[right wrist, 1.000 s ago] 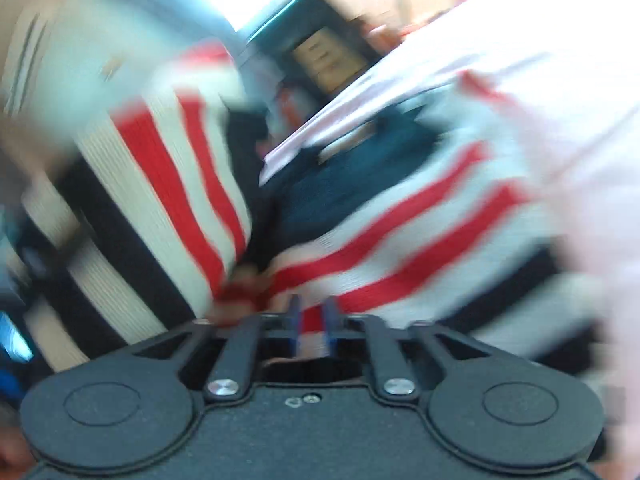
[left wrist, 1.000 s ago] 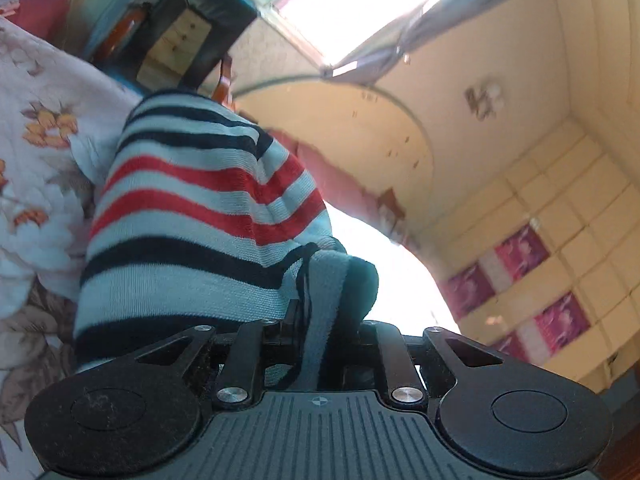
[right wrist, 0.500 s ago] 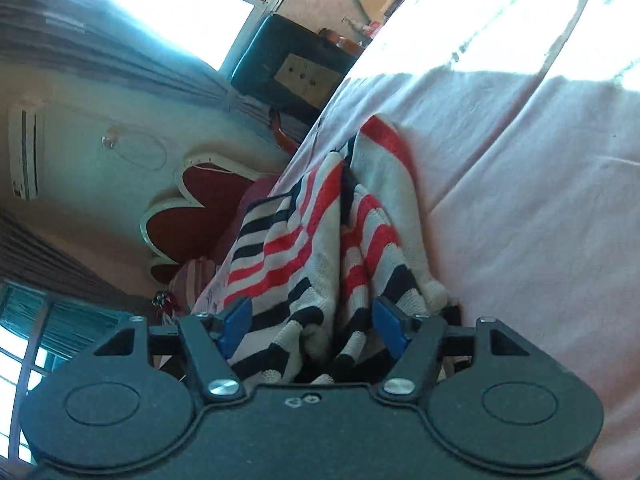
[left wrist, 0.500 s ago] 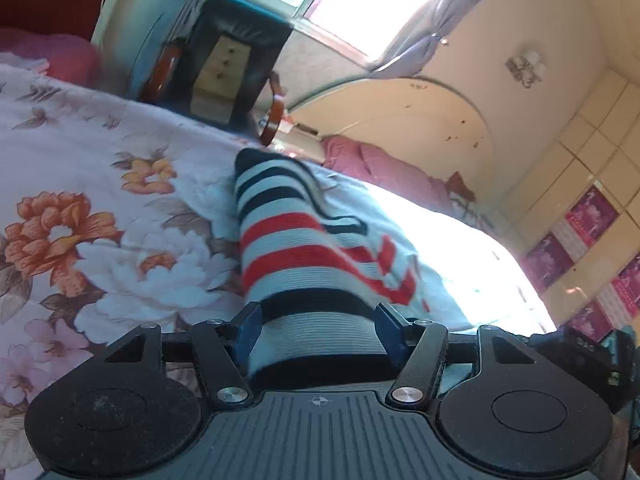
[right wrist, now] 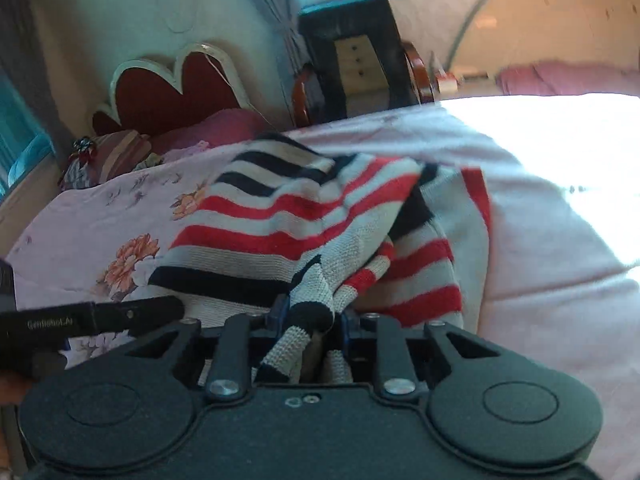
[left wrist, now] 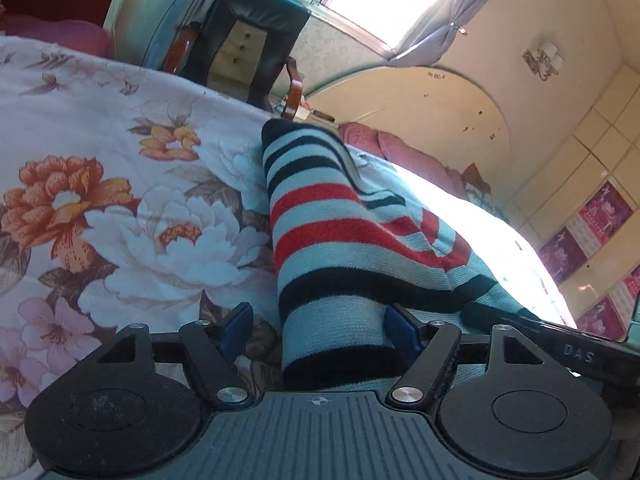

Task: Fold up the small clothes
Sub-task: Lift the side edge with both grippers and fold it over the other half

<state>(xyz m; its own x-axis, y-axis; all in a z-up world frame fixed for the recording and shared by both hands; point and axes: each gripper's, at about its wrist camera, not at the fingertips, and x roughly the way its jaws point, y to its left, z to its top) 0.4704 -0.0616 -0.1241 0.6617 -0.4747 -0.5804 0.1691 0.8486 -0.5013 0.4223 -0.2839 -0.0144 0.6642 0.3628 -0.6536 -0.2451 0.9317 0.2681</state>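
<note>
A small knitted sweater with white, red and navy stripes point(left wrist: 320, 236) lies bunched on the flowered bedsheet point(left wrist: 100, 208). My left gripper point(left wrist: 320, 326) is open, its blue pads on either side of a folded striped edge, which lies loose between them. In the right wrist view the sweater point(right wrist: 288, 220) lies in crumpled layers. My right gripper point(right wrist: 310, 318) has its jaws narrowed around a striped cuff point(right wrist: 312, 300) that sits between the pads. The left gripper's body point(right wrist: 80, 322) shows at the left of that view.
The bed has a red heart-shaped headboard point(right wrist: 168, 92) and dark red pillows point(right wrist: 120, 152). A black chair with a wooden drawer unit point(right wrist: 356, 64) stands beyond the far bed edge. Strong sunlight washes out the sheet at right point(right wrist: 560, 152). Another pink bed point(left wrist: 400, 152) lies further back.
Both grippers came down from holding the sweater in the air and opened, and it now rests on the bed. The right jaws have since narrowed around a cuff.
</note>
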